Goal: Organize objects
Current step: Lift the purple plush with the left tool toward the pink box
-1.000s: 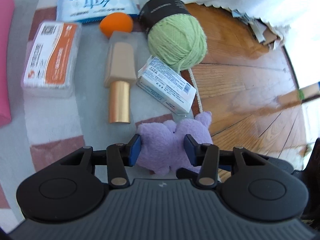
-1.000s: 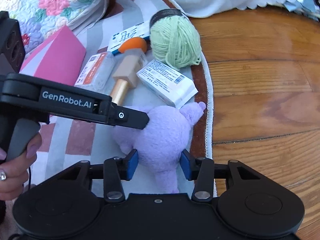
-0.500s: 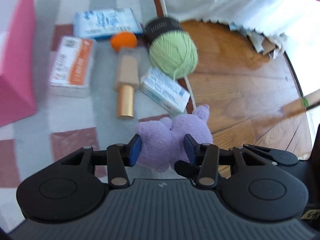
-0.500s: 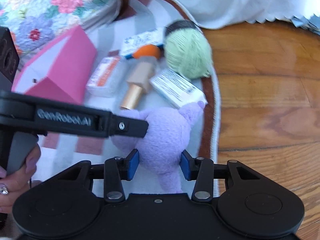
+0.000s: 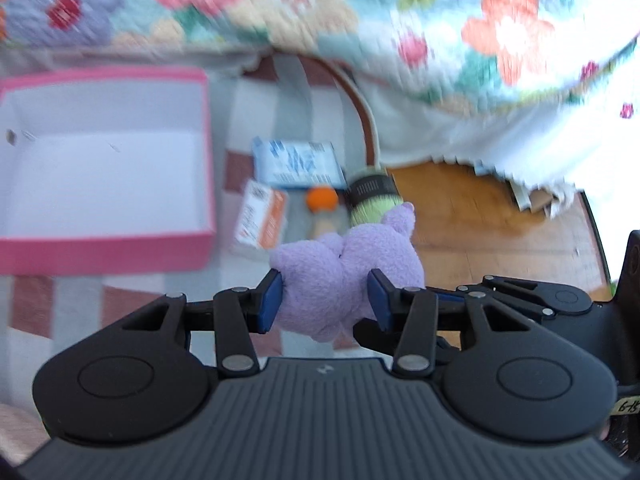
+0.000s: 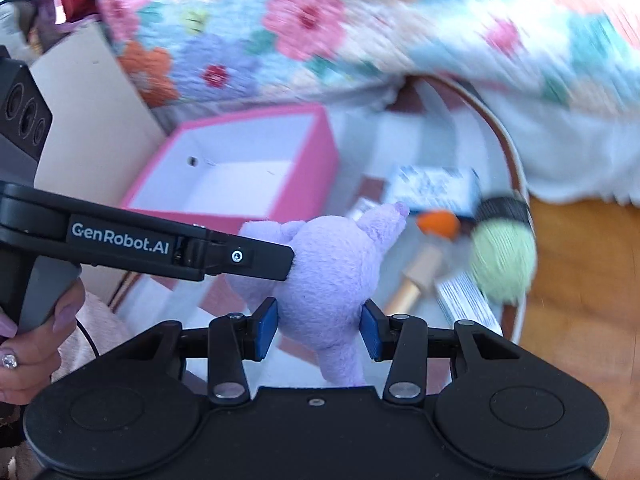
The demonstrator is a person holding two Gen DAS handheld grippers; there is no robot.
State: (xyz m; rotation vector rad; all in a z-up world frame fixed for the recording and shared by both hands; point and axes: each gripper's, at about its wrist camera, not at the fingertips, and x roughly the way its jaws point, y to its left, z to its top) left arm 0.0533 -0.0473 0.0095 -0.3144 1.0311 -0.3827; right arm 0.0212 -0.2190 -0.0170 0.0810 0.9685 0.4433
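— Where is the plush toy [image 5: 344, 268]?
— Held above the rug [image 5: 68, 304], beside the open pink box [image 5: 108, 256].
— And the jaws?
— Left gripper [image 5: 326, 296] and right gripper [image 6: 318, 328] both clamp the toy.

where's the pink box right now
In the left wrist view the pink box sits open at the left on the rug, left of the orange-and-white packet.

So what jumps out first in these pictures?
A purple plush toy held up off the rug, pinched between both grippers: the right gripper at its lower body and the left gripper from the other side. Behind it to the left sits an open, empty pink box, and a bright floral quilt fills the top of both views.
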